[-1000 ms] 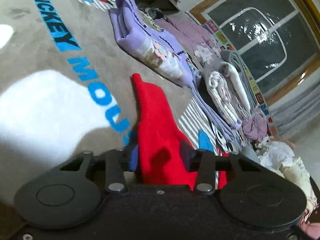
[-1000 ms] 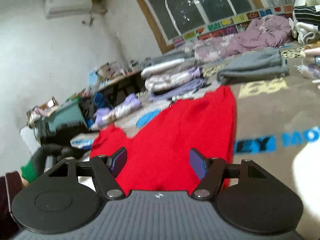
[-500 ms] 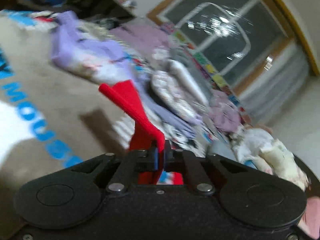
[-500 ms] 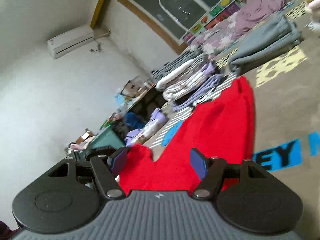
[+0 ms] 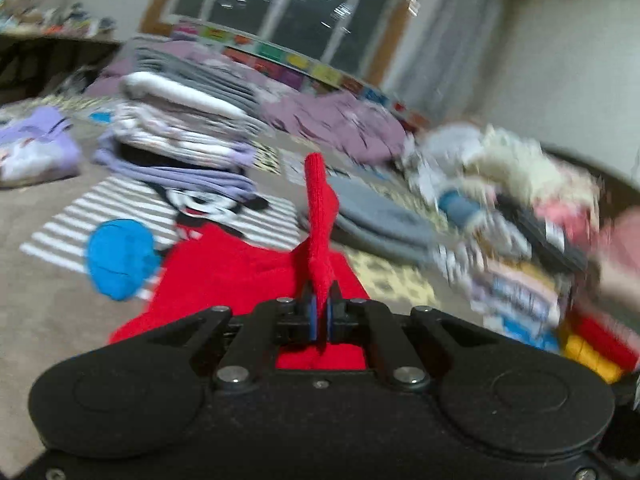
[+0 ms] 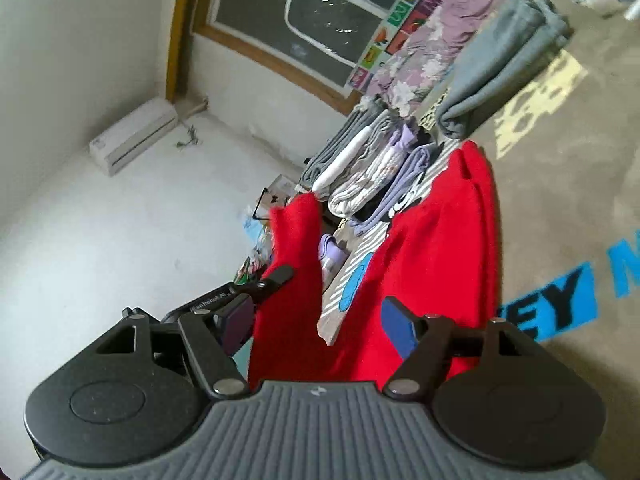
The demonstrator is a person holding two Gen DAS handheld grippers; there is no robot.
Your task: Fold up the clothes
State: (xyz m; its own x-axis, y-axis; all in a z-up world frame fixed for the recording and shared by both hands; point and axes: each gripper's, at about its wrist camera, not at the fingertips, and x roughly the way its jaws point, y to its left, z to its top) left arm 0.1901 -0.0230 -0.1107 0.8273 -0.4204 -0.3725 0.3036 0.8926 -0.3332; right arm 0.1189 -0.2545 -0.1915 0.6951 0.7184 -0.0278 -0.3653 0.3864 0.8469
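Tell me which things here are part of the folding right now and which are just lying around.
In the job:
red garment
left claw, shut on a raised part of the red garment
right claw, open over it

Lying about:
stack of folded clothes
folded grey garment
jumbled heap of clothes
printed rug

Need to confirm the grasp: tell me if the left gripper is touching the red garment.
Touching. The left wrist view shows the left gripper shut on a raised fold of the red garment.

Red knitted garment (image 5: 244, 268) lies on the beige printed rug (image 5: 52, 312), one end up in the left gripper (image 5: 319, 312); stack of folded clothes (image 5: 188, 128) behind, grey folded blanket (image 5: 376, 216) to its right.
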